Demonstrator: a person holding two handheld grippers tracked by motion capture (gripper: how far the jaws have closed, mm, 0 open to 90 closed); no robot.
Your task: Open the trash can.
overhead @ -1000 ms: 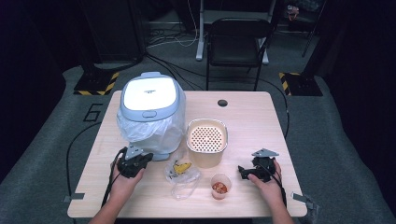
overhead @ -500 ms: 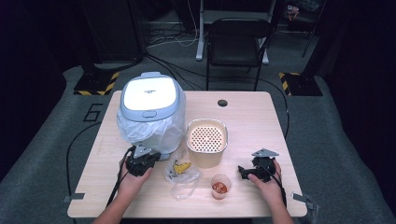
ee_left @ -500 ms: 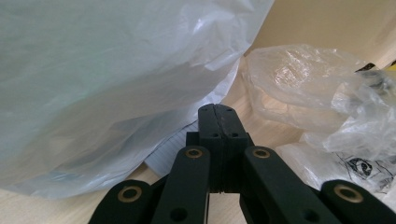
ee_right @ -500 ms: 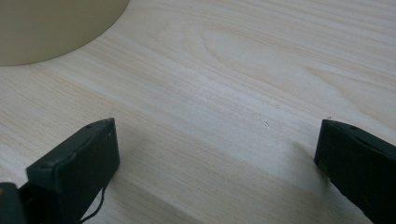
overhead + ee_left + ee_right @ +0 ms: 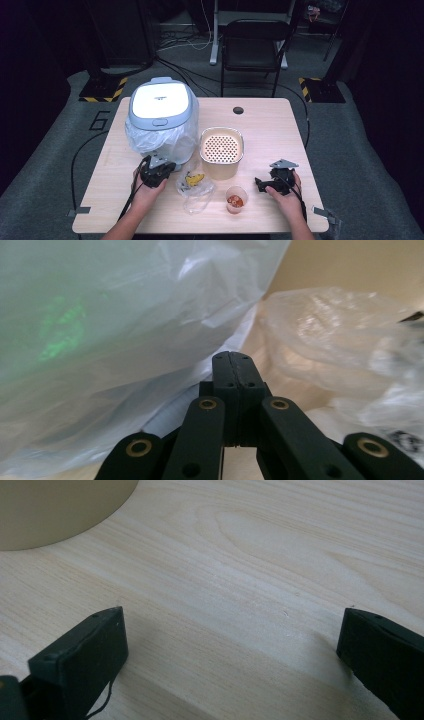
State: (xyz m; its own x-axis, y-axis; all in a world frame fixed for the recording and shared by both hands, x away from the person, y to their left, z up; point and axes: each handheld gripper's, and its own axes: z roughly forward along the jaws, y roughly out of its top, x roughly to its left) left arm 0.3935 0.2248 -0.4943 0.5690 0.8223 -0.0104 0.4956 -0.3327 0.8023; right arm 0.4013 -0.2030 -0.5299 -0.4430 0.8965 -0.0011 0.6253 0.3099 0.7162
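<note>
Left tool point(image 5: 159, 169) sits at the front left of the desk point(image 5: 270, 125), jaws pressed fully together with nothing between them; in the left gripper view the closed tips point(image 5: 233, 371) point at the bin liner point(image 5: 100, 340), very close to the plastic, contact unclear. That liner is the white plastic bag hanging out from under the lid of the grey-lidded trash bin point(image 5: 161, 102), which stands at the back left of the desk. Just right of the left tool lies a crumpled clear plastic bag point(image 5: 196, 187) with a yellow banana peel point(image 5: 194, 178) on it; the same clear bag shows at right in the left gripper view point(image 5: 340, 335). Beige perforated basket point(image 5: 221, 150) stands mid-desk, just right of the bin. Small clear cup point(image 5: 235, 199) with reddish bits inside stands in front of the basket, between the clear bag and the right tool point(image 5: 265, 184). Right tool rests low over the desk at front right, jaws spread wide, bare wood between them in the right gripper view point(image 5: 230, 645), holding nothing; edge of the beige basket shows at top left there point(image 5: 55, 510). Both hands grip their tools from the near edge.
</note>
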